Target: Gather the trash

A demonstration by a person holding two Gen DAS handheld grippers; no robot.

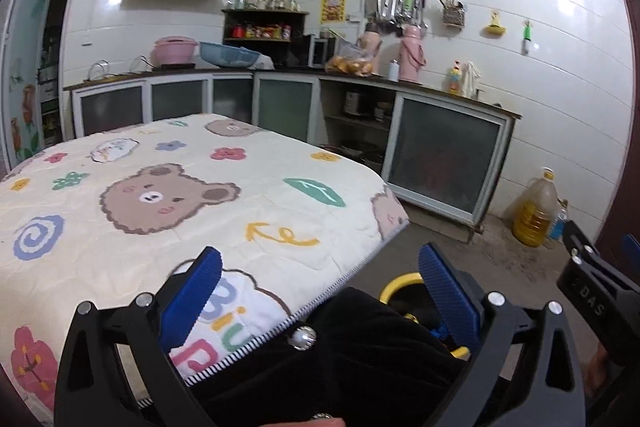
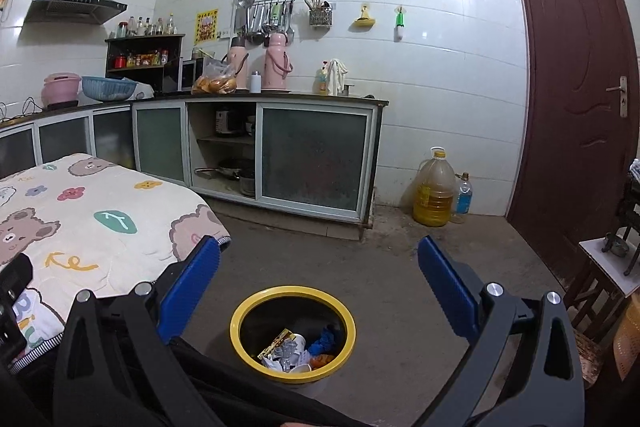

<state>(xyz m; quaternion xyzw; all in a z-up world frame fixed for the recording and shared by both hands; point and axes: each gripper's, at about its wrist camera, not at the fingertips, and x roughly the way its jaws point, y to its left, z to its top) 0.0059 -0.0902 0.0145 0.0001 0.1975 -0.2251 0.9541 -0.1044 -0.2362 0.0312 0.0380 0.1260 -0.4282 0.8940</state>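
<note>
Both tongs gaping apart, gripping nothing: left gripper (image 1: 320, 291), right gripper (image 2: 319, 283) hovering over yellow-rimmed round trash bin (image 2: 344, 311) at 6 o'clock. Risk: bear-print quilted tablecloth (image 1: 180, 195) showing no trash; low gripper swing possibly knocking bin, spilling wrappers (image 2: 286, 349).

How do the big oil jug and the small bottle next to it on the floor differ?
The oil jug is much larger than the bottle. The jug holds yellow liquid under a yellow cap; the bottle is clear with a blue label. The jug is about half full. Both stand upright on the floor by the tiled wall.

"Biu" shows in coloured letters on the bear-print cloth (image 1: 224, 311) at its near edge. "DAS" reads on the right gripper's black body (image 1: 592, 301). The yellow wall poster (image 1: 333, 7) is too small to read.
</note>
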